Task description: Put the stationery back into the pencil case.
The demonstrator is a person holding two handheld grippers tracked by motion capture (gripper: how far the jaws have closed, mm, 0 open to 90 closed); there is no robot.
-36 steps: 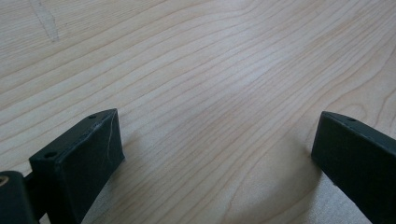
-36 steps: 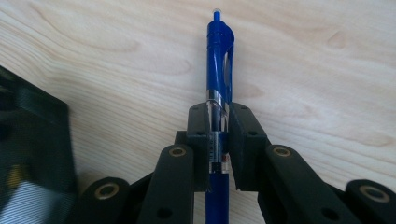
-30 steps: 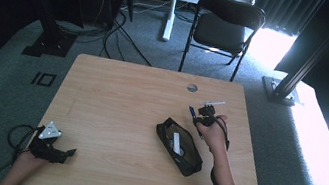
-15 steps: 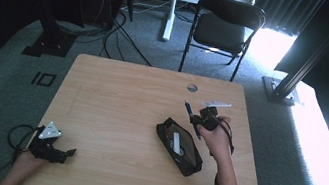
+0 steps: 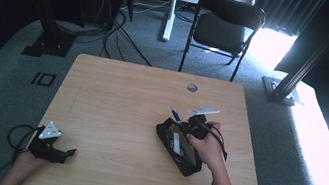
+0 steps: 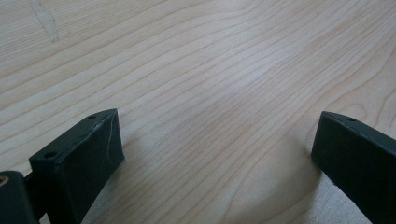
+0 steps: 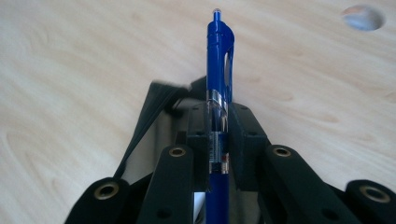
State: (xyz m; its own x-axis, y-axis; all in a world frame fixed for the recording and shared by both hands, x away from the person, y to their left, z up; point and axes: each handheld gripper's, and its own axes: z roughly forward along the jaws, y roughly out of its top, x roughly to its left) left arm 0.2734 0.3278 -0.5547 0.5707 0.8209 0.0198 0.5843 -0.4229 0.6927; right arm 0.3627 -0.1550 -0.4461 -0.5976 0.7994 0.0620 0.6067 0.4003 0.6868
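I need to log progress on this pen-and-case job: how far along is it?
Done: the right gripper is shut on the blue pen and holds it above the open black case. In hand: carrying the pen over the case, which already holds a white item. Left: the pen is not yet inside and the case is unclosed. The left gripper rests open on the table.

Bench (image 5: 115, 99): light wood-grain top, rounded corners, standing on grey carpet. Round cable hole (image 5: 192, 87) near far edge, right of middle. Black pouch (image 5: 175, 145) lies flat on right half, set diagonally, open, with white item inside. Left tool (image 5: 55, 153) rests on bench at near left corner, jaws wide apart, bare wood between them. Rest of top is plain wood.
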